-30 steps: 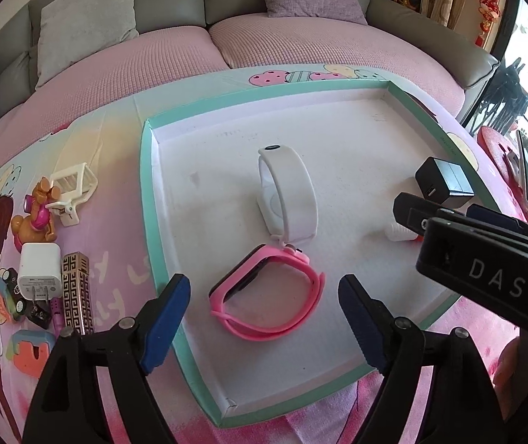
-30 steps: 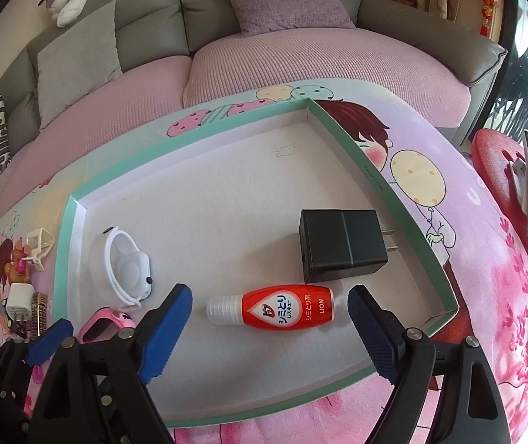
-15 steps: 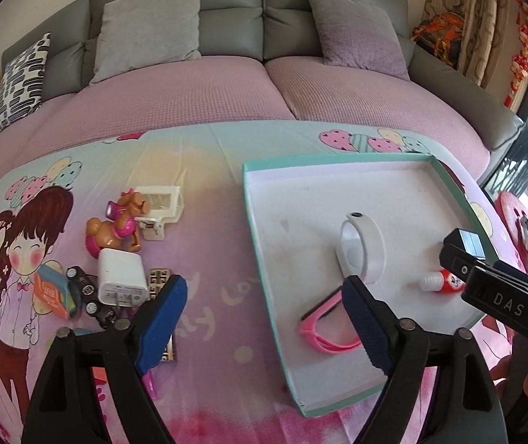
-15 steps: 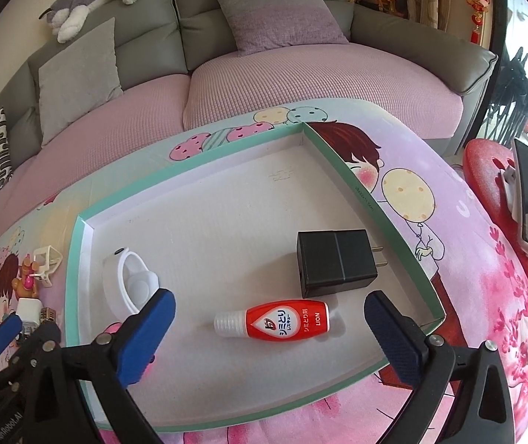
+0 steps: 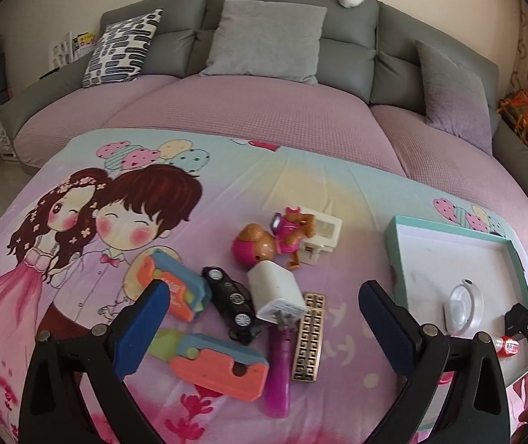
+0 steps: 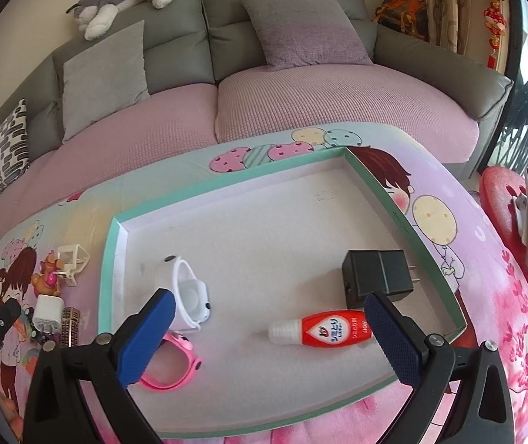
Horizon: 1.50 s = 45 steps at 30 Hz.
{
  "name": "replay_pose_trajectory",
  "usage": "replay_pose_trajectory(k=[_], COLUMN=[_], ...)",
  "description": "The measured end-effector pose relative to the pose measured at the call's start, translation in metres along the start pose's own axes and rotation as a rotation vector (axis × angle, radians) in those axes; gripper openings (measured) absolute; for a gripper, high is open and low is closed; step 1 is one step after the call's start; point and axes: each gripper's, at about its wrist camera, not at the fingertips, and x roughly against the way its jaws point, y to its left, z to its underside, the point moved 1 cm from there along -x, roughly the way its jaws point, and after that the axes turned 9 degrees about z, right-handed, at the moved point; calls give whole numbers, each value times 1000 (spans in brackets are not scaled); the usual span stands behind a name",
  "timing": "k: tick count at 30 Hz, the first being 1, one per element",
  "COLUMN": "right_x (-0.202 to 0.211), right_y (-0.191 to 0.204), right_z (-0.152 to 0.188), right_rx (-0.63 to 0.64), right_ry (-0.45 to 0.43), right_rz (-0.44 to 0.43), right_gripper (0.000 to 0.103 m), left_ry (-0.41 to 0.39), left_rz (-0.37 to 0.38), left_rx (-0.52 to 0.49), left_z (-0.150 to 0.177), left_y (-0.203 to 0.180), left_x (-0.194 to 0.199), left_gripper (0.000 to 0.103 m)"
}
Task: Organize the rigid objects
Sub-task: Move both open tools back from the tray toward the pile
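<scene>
Left gripper (image 5: 262,327) empty, jaws opening above the unsorted pile: orange-blue block (image 5: 219,368), white charger (image 5: 276,290), toy dog (image 5: 276,238). Probably lining up the next pick. Right gripper (image 6: 269,333) wide open, empty, over the tray (image 6: 426,249) holding red bottle (image 6: 332,329), black adapter (image 6: 376,277), white watch (image 6: 188,292). Sofa (image 6: 301,107) beyond.

Mint-green tray (image 6: 404,222) rim, white floor; pink watch (image 6: 175,370); red bottle (image 6: 332,329); black charger (image 6: 376,277); cartoon-couple cloth (image 5: 78,222).
</scene>
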Motion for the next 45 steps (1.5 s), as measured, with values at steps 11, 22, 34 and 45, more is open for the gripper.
replay_pose_trajectory(k=[11,22,34,45], right_x=[22,26,17,16], right_y=[81,146,197,164], right_z=[13,40,72,53], right_rx=[155,308,431,374], right_ry=[-48,-43,28,-2], right_rz=[-148,-228,-304,-184], right_gripper=[103,103,103,103], left_ry=[-62,-70,-12,182], left_rz=[-18,-67,-48,10], left_rx=[151,229,291,182], left_z=[-5,-1,10,26], left_y=[55,95,120,89], left_x=[16,25,15,-30], left_gripper=[102,102,102,102])
